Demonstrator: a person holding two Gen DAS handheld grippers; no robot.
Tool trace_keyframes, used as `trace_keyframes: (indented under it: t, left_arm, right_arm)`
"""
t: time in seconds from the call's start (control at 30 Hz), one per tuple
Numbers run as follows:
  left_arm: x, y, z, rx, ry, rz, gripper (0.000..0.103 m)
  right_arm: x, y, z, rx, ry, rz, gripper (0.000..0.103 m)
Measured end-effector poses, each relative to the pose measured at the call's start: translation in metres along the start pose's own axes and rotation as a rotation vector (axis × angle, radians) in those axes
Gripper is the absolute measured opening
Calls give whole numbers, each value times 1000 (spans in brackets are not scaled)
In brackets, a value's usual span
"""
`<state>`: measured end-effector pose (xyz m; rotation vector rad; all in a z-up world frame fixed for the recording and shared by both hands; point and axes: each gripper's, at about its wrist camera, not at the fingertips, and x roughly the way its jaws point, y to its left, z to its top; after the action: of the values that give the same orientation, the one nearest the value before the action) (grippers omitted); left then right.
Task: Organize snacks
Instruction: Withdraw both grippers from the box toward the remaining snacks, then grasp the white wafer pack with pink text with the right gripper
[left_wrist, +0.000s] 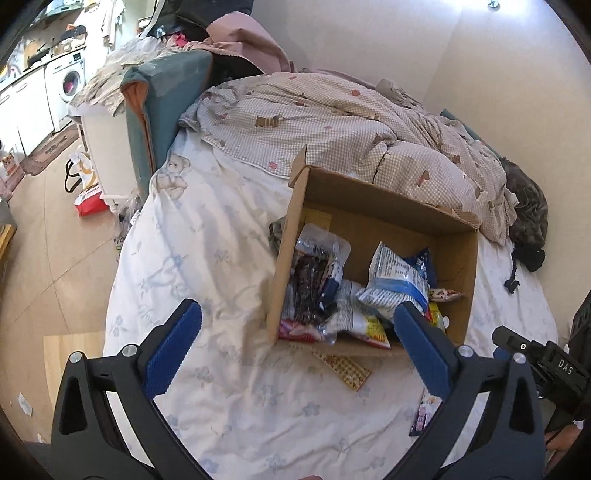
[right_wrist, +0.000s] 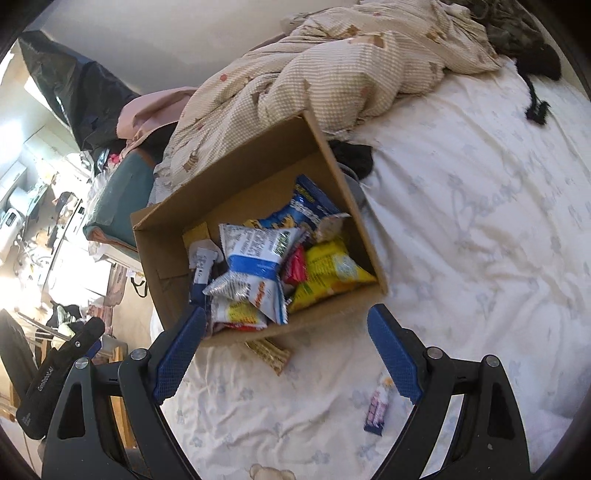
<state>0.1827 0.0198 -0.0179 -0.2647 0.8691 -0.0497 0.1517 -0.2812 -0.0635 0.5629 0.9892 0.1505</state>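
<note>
The left gripper (left_wrist: 295, 343) is seen with its jaws spread wide and nothing between the blue pads; the right gripper (right_wrist: 288, 350) is likewise wide apart and empty. Both are held just short of the cardboard box (right_wrist: 162, 251), which rests open on the white bed sheet (right_wrist: 480, 221). Snack packets (right_wrist: 255, 266) are piled inside the box. A waffle-patterned packet (right_wrist: 269, 354) lies partly under the box's near edge, and a small purple packet (right_wrist: 376, 410) lies on the sheet nearer than the box. A checked duvet (left_wrist: 332, 122) is bunched beyond the box.
</note>
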Motion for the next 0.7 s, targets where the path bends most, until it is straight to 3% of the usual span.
trace_keyframes:
  t: [0.5, 0.7]
  left_arm:
    - [-15, 3, -37, 16, 53, 33, 103]
    - [-14, 2, -51, 24, 77, 63, 103]
  right_arm:
    - [-14, -32, -25, 64, 17, -61, 92]
    - [-2, -61, -33, 129, 83, -104, 92]
